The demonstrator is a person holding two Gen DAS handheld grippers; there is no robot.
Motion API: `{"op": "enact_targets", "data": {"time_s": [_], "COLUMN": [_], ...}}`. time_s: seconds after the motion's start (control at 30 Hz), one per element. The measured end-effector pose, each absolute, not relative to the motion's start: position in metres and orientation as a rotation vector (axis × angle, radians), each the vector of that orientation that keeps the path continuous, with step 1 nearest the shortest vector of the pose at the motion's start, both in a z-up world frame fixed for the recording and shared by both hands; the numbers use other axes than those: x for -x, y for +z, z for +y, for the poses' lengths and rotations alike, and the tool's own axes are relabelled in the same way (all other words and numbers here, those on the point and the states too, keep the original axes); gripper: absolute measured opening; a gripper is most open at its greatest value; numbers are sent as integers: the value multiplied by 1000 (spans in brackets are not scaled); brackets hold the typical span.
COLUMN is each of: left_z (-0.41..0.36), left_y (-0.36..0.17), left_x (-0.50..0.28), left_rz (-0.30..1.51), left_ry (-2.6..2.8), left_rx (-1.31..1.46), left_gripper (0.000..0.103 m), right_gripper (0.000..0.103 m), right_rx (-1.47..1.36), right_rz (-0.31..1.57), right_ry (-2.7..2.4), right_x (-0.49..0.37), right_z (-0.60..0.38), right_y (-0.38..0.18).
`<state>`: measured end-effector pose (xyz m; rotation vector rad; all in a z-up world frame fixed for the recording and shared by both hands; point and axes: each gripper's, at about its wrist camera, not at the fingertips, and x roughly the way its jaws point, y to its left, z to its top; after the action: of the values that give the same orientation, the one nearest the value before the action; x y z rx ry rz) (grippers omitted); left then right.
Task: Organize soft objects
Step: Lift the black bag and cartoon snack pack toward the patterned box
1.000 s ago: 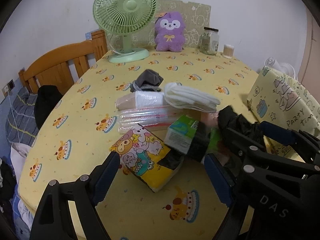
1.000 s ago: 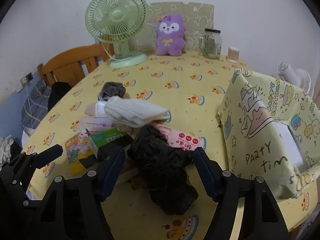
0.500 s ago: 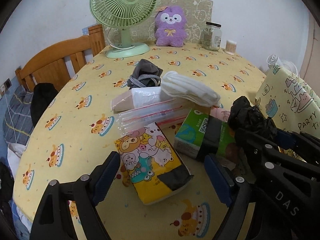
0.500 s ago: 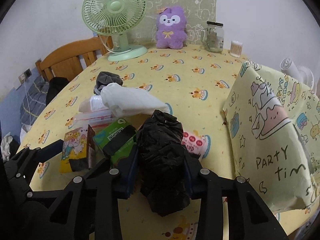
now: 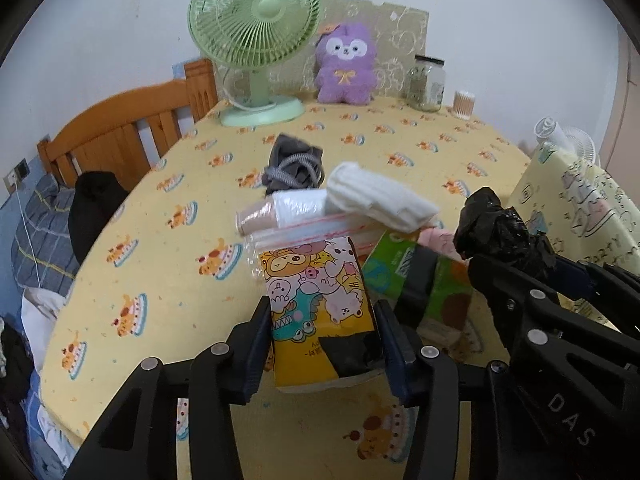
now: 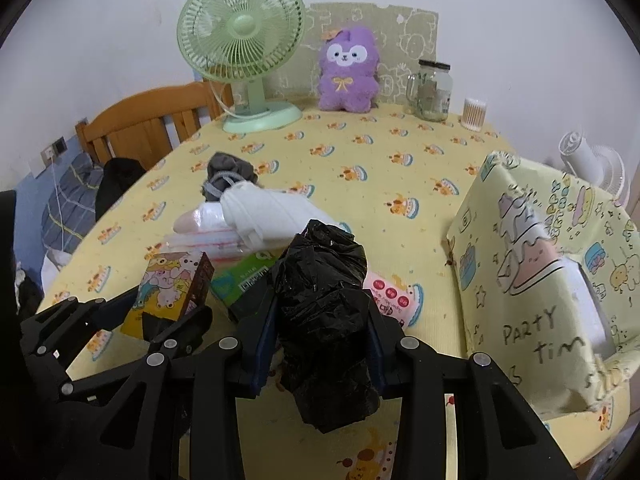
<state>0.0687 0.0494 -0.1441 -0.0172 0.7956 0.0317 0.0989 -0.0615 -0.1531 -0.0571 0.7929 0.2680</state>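
Right of my right claw [image 6: 322, 336], the party-print gift bag [image 6: 532, 280] is standing on the counter [image 6: 360, 160], something white showing inside. That claw is squeezing a crumpled black plastic bundle [image 6: 324, 300]; my left claw [image 5: 322, 344] is clamping the cartoon tissue pack [image 5: 316, 304] (yellow, glossy).

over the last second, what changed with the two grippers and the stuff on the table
The left hand-held gripper closed from open onto the cartoon tissue pack. The right hand-held gripper closed on the black plastic bag and lifted it off the table. The green tissue pack, white cloth, grey pouch, fan and purple plush stayed put.
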Motion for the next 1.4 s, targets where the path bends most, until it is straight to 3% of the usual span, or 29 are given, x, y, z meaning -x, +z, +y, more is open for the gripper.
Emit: {"op": "enact_targets", "data": {"time_s": [1.4], "left_z": [6], "left_y": [-43], "left_x": [-39], "left_rz": [572], "left_ry": [-7], "left_rx": [-50], "left_gripper": [50], "right_gripper": [42], "right_rx": [4], "right_rz": [576], "right_ry": [257], "right_x": [-65], "right_z": [-89], "right_y": [-48]}}
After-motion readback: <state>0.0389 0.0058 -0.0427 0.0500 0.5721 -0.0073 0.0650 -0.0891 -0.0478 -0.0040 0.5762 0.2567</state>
